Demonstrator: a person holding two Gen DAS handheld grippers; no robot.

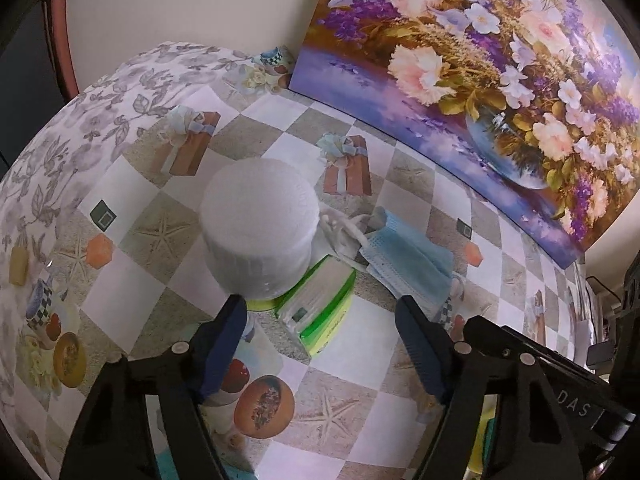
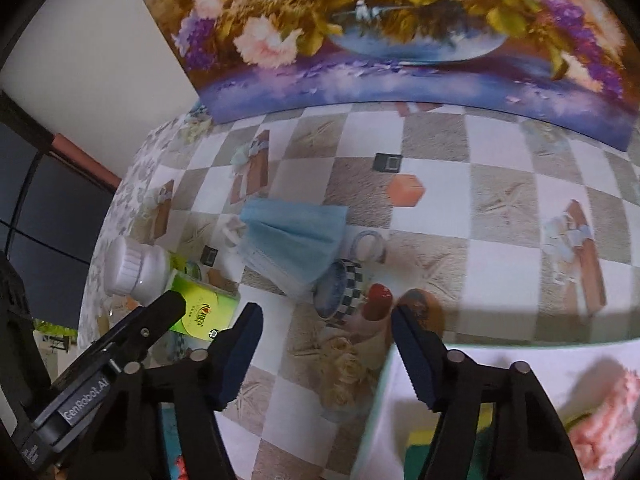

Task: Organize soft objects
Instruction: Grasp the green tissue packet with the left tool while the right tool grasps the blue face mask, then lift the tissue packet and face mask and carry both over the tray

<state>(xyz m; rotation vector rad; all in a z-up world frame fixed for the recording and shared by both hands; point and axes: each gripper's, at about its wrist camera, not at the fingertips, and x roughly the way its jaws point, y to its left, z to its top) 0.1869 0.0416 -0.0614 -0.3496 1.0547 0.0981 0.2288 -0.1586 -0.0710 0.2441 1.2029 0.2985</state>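
Masks [image 1: 408, 264], the blue stack, sit mid-counter [image 1: 160, 264] just beside the green tissue pack [image 1: 320, 312] and white tub [image 1: 260, 228]; we see our left tongs [image 1: 320, 324] gaping over the pack, gripping nothing; right tongs [image 2: 326, 330] likewise open and empty, nearer a white bin [image 2: 520, 364].

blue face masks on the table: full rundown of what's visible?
The blue face masks are a small loose stack of pleated, non-woven-looking sheets lying flat on the checkered tablecloth. White ear loops spill from one end, toward the white cylindrical container and green tissue pack. No gripper touches the stack.
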